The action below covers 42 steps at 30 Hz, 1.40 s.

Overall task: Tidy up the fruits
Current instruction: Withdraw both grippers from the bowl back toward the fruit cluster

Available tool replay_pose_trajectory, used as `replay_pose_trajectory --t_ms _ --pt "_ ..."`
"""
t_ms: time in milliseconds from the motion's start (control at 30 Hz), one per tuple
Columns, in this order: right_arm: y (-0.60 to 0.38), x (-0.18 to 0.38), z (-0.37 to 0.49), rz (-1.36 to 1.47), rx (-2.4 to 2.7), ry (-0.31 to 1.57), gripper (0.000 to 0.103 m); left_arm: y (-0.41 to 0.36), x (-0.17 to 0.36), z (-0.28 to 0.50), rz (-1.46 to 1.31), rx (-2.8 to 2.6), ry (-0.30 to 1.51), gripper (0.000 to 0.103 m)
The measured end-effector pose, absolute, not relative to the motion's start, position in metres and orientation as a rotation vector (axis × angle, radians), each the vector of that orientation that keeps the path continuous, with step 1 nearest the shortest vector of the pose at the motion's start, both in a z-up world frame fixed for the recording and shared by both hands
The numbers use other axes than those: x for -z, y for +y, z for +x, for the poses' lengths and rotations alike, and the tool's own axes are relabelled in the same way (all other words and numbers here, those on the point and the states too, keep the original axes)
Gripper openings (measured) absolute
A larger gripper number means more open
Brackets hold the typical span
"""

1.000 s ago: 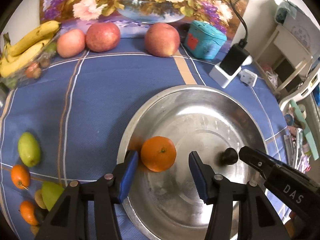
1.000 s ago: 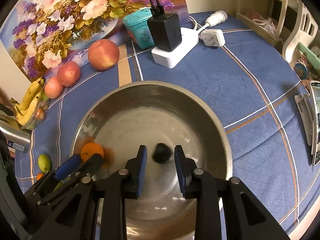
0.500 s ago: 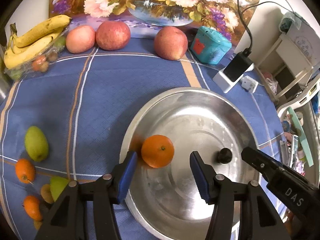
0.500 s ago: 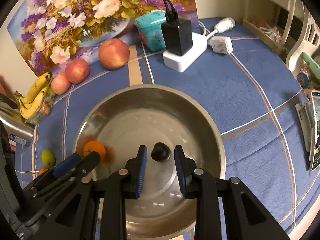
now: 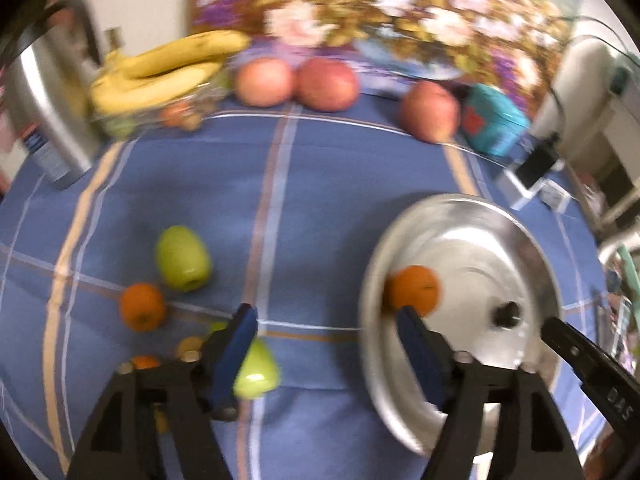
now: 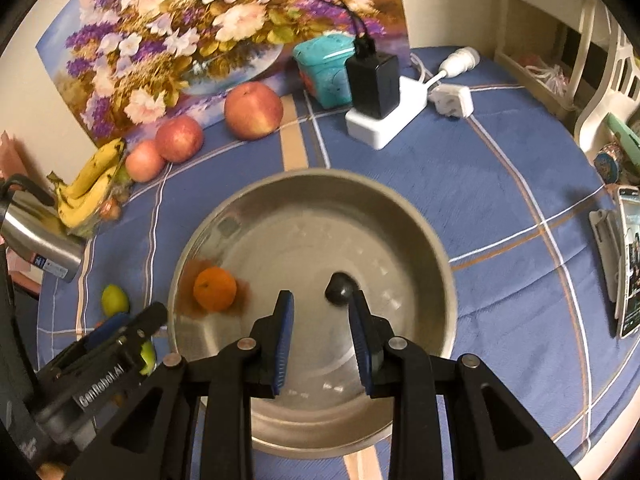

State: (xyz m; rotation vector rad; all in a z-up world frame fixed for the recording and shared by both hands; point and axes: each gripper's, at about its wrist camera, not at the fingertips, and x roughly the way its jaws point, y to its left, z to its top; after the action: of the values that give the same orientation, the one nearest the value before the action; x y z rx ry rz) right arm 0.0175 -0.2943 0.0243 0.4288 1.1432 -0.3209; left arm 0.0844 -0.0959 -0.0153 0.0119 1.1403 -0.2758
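Left gripper [image 5: 326,336] has its fingers wide apart with nothing between them, hanging over the blue checked cloth on the worktop [image 5: 280,200], just left of the metal bowl [image 5: 532,240]. The left-hand finger sits right over a green fruit [image 5: 256,372], and the other one overlaps the bowl's near rim next to the orange [image 5: 414,290] lying inside. That view is pretty blurry, so fine detail is a no-go.

Right gripper [image 6: 322,328] is also spread open and empty, hovering over the bowl [image 6: 400,208]. A small dark fruit [image 6: 339,287] sits on the bowl's bottom just ahead of its right finger; can't tell if they touch. The orange [image 6: 215,288] rests near the bowl's left wall, well apart from the dark one.

Out on the cloth to the left of the bowl: another green fruit [image 5: 183,258], a small orange [image 5: 142,306] just beside it, and a couple more small orange and yellowish bits half hidden behind the left gripper.

Farther back along the flower painting [image 6: 192,32]: three apples, two side by side [image 6: 179,138] and a bigger one [image 6: 253,110] off on its own, plus bananas [image 6: 90,190] in a clear tray, a steel kettle [image 6: 36,236], a teal box [image 6: 324,68], and a white power strip [image 6: 384,120] with a black charger [image 6: 373,84] plugged in.
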Motion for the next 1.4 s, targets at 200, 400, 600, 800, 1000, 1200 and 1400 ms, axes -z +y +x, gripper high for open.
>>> replay_pose_trajectory --t_ms 200,400,600,800,1000,1200,1400 --pt "-0.279 -0.01 0.015 0.407 0.3 1.169 0.061 -0.059 0.017 0.08 0.016 0.123 1.099 0.102" --pt "-0.27 -0.001 0.011 0.398 0.286 1.174 0.075 -0.039 0.017 0.074 0.016 0.059 1.072 0.103" --pt "-0.267 0.0 0.008 0.389 0.302 1.164 0.091 -0.023 0.01 0.063 0.002 0.028 1.038 0.103" --pt "-0.262 -0.001 0.005 0.359 0.315 1.15 0.095 -0.012 0.008 0.058 -0.006 0.009 1.029 0.103" --pt "-0.251 -0.005 0.005 0.314 0.303 1.119 0.095 -0.007 0.013 0.056 0.032 0.007 1.054 0.103" --pt "-0.238 -0.012 0.007 0.279 0.283 1.091 0.095 0.002 0.015 0.058 -0.016 0.034 1.076 0.103" --pt "-0.229 -0.02 0.012 0.305 0.255 1.056 0.095 0.016 0.013 0.061 -0.035 0.036 1.048 0.103"
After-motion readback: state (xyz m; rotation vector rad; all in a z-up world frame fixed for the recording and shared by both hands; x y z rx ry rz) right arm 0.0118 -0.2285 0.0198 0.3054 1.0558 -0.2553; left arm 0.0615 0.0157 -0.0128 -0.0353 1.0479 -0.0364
